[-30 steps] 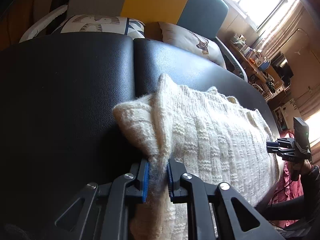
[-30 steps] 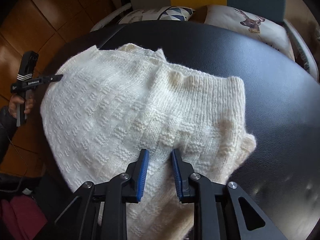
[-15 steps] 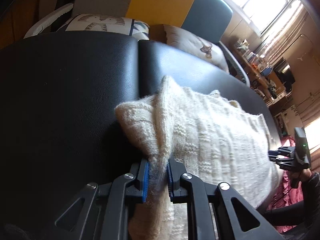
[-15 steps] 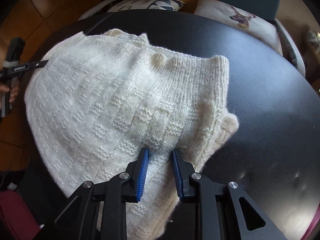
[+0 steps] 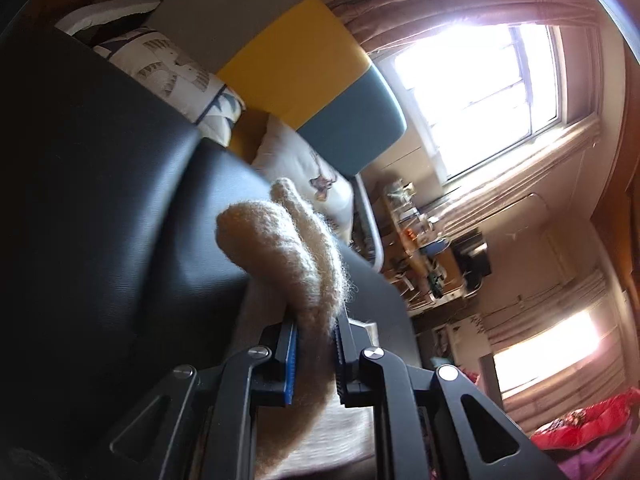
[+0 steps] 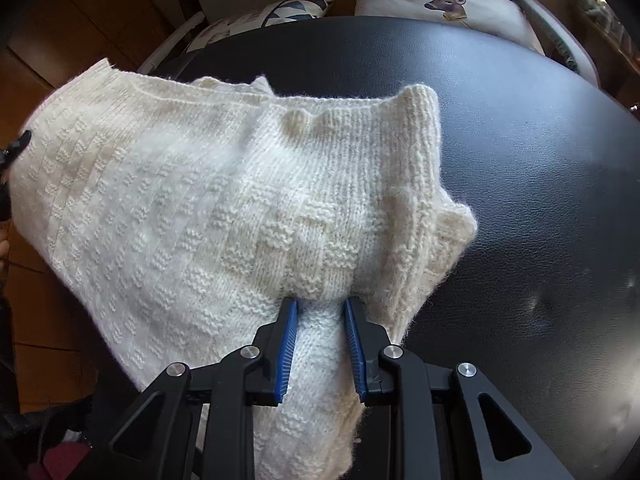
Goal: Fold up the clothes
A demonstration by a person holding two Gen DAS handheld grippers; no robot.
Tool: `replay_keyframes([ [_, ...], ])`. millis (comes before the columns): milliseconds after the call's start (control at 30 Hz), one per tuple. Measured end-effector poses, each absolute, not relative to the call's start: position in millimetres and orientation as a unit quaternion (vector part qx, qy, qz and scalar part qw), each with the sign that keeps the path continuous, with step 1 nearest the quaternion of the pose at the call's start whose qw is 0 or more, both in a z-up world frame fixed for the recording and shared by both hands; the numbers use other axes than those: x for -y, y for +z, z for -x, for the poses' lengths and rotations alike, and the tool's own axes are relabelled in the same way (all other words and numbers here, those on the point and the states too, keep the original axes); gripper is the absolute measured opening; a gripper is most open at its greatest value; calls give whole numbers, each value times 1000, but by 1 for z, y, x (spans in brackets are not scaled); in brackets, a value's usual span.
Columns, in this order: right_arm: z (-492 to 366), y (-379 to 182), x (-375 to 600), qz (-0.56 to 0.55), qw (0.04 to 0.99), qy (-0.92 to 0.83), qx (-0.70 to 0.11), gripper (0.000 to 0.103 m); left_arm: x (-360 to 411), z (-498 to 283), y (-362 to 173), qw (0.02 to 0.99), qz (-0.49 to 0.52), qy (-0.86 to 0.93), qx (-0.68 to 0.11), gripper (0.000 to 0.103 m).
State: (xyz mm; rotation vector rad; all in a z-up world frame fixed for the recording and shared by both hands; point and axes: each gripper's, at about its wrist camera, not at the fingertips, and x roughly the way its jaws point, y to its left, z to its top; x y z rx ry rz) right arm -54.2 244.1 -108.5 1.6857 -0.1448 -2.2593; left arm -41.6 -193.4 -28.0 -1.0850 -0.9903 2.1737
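A cream knitted sweater [image 6: 192,200] lies over a black leather surface [image 6: 520,140], its left side lifted off it. My right gripper [image 6: 320,308] is shut on a bunched fold of the sweater near its near edge, blue pads pressing the knit from both sides. In the left wrist view my left gripper [image 5: 314,328] is shut on another edge of the sweater [image 5: 288,248], which curls up in front of the camera above the black surface [image 5: 100,220]. A dark piece of the left tool shows at the far left edge of the right wrist view.
Behind the black surface stands a sofa with grey, yellow and blue back panels [image 5: 288,60] and patterned cushions [image 6: 440,0]. A bright window [image 5: 480,60] and a cluttered shelf [image 5: 420,248] lie to the right. Red bedding [image 5: 580,428] is low on the right. Wooden floor [image 6: 48,32] lies left.
My left gripper has risen and rolled with its sweater edge, so its view now tilts toward the window. The sweater's left side has lifted. The right gripper has stayed nearly still.
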Motion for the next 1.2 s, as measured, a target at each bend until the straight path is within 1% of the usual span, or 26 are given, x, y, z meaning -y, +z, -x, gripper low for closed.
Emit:
replay_keyframes([
  [200, 45, -110, -248, -572, 168, -798, 87, 25, 141, 40, 8, 262, 394, 814, 338, 13],
  [367, 36, -113, -247, -557, 184, -803, 106, 25, 84, 37, 19, 266, 406, 817, 312, 13],
  [533, 25, -114, -257, -547, 195, -805, 120, 25, 25, 35, 4, 272, 439, 801, 301, 13],
  [767, 14, -107, -264, -534, 205, -807, 146, 25, -37, 35, -26, 260, 475, 789, 290, 13],
  [1000, 4, -107, -272, -524, 211, -810, 159, 25, -82, 39, -52, 234, 502, 790, 265, 13],
  [1133, -3, -106, -281, -517, 217, -810, 173, 25, -99, 32, -68, 250, 528, 772, 251, 17],
  [1200, -7, -106, -285, -513, 220, -809, 182, 25, -106, 30, -69, 271, 538, 761, 241, 16],
])
